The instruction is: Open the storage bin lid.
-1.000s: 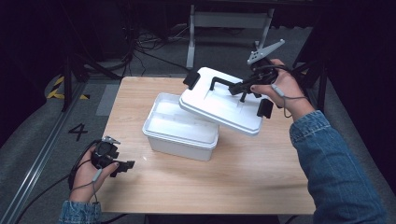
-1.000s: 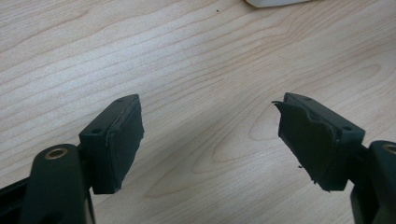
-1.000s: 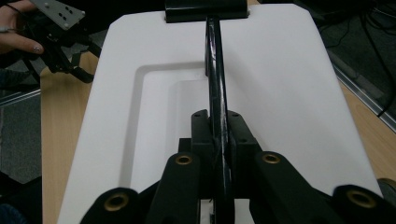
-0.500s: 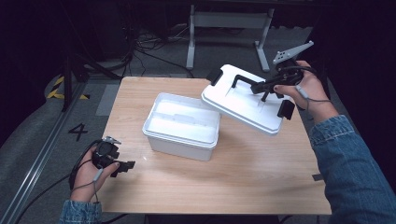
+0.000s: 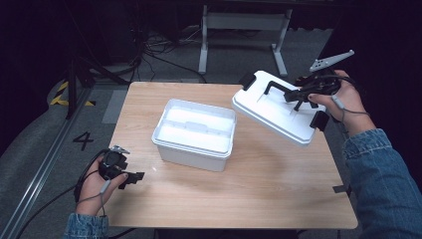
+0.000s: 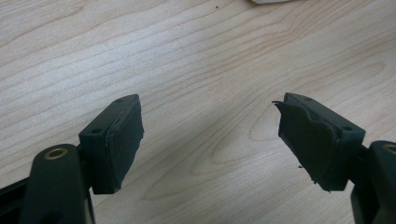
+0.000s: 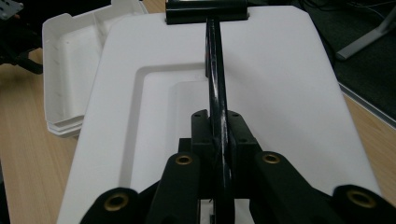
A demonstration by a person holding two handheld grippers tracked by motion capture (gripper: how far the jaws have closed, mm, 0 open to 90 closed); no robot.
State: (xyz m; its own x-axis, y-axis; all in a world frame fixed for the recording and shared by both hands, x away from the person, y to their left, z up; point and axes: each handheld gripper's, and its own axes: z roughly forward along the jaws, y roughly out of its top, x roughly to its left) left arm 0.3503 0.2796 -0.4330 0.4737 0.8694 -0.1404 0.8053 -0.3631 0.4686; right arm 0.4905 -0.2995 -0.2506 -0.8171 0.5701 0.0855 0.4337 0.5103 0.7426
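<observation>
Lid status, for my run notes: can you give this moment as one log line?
right hand-held gripper: shut on lid handle | lid: lifted, tilted, right of box | box: open | left hand-held gripper: open, empty, over table

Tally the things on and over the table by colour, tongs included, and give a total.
White: 2, the open box on the table and the lid held above it by its black handle.
Black: 2, the left tongs and the right tongs.
Total: 4
</observation>
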